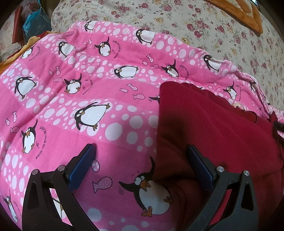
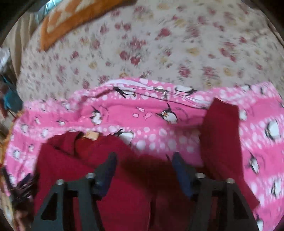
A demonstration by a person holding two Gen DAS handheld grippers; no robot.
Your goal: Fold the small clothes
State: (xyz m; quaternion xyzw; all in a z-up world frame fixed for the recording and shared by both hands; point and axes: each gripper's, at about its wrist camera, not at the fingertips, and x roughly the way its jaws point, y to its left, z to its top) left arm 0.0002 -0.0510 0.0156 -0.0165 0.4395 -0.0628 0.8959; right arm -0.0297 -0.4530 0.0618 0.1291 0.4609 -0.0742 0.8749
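Observation:
A dark red small garment (image 1: 213,131) lies on a pink penguin-print blanket (image 1: 88,85). In the left wrist view it fills the right side, one sleeve folded over the body. My left gripper (image 1: 140,149) is open, hovering over the garment's left edge; its right finger (image 1: 200,167) is over the red cloth, its left finger (image 1: 83,165) over the blanket. In the blurred right wrist view the garment (image 2: 127,186) lies below, with its collar and label at the upper left and a sleeve (image 2: 221,135) stretched out to the right. My right gripper (image 2: 144,158) is open above it.
The blanket (image 2: 159,110) lies on a floral bedspread (image 1: 204,23), its zipper edge at the far side. An orange patterned cushion (image 1: 248,12) lies at the bed's far end. A teal bag (image 1: 35,21) and orange cloth are off the blanket's left side.

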